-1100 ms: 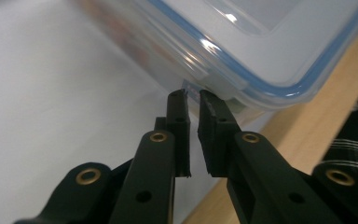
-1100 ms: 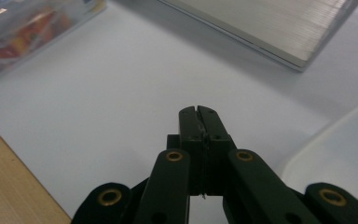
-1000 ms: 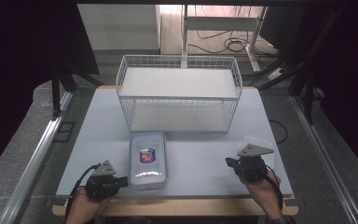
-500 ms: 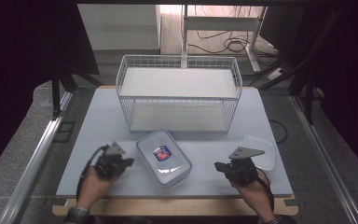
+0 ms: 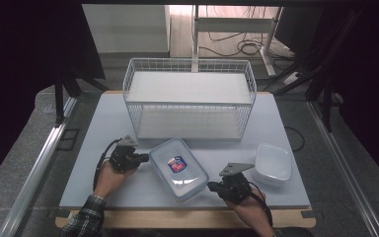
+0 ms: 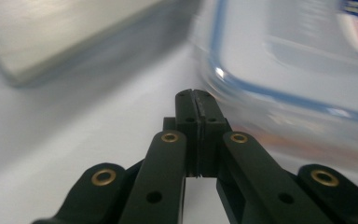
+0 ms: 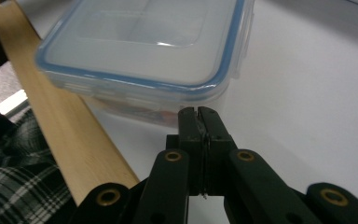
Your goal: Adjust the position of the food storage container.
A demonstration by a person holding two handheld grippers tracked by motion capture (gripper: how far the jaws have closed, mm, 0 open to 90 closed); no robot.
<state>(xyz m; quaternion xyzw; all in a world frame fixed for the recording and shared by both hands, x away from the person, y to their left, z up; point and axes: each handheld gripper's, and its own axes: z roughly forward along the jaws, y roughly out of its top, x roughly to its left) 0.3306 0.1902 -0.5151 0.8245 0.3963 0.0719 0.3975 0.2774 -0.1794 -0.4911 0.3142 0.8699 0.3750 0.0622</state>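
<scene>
A clear rectangular food container with a blue-rimmed lid and a red-and-blue label lies askew on the white table near its front edge. My left gripper is shut with nothing in it, its tips against the container's left end. My right gripper is shut and empty as well, its tips at the container's front right corner. The jaws of both grippers stand pressed together.
A white wire basket stands at the back middle of the table. A second, smaller white lidded container sits at the right. The table's wooden front edge runs just behind my hands. A plaid sleeve shows at the left.
The container has turned askew and slid to the right and back. My left hand has moved right and away from the front edge; my right hand has moved left and toward the front edge.
</scene>
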